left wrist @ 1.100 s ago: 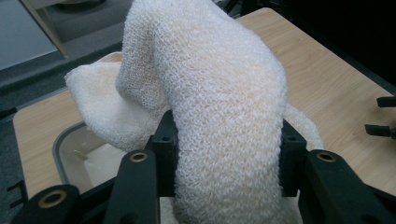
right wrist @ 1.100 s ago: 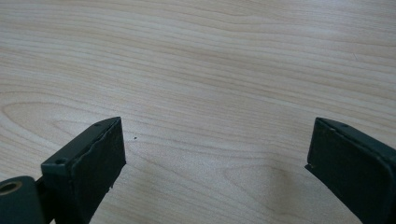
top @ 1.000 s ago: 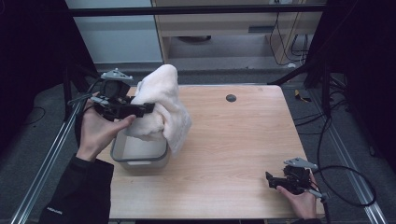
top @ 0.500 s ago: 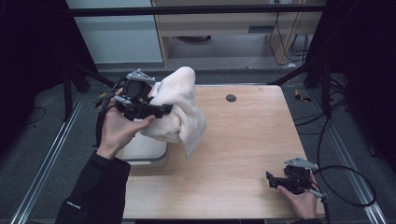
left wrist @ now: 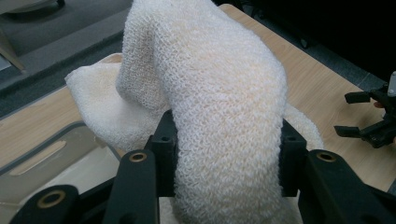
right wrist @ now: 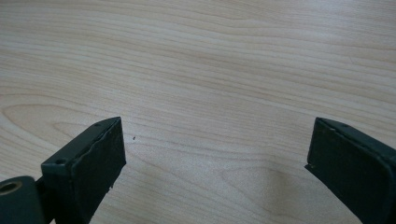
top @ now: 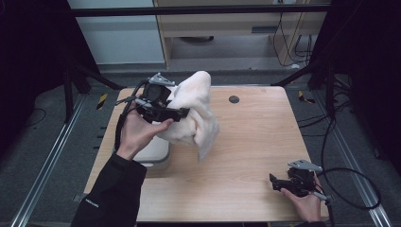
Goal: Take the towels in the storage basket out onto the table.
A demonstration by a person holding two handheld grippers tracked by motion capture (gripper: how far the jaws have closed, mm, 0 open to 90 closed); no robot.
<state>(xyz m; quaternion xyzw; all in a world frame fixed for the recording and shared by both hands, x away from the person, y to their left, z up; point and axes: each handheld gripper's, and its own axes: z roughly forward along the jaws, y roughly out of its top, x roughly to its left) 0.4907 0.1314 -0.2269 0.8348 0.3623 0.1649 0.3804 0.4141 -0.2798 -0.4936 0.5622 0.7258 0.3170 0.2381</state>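
Left gripper view: towel [left wrist: 224, 107] bunched between both pads [left wrist: 164, 154].

Towel [top: 196, 111]: cream-white, looped knit-like texture. Grippers [top: 182, 113] [top: 274, 182]: black, with grey top plates. Table [top: 250, 142]: pale wood grain, one dark round spot. Bin [top: 153, 151]: translucent grey. Sleeve [top: 111, 194]: black.

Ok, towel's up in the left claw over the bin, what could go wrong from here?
1. The left claw pinches a thick bunched fold of the towel, and most of the cloth hangs free, so the weight may pull it loose.
2. The low corner dangles close over the table right of the bin and could drag.
3. The right claw rests open at the near edge, too far off to catch a slip.
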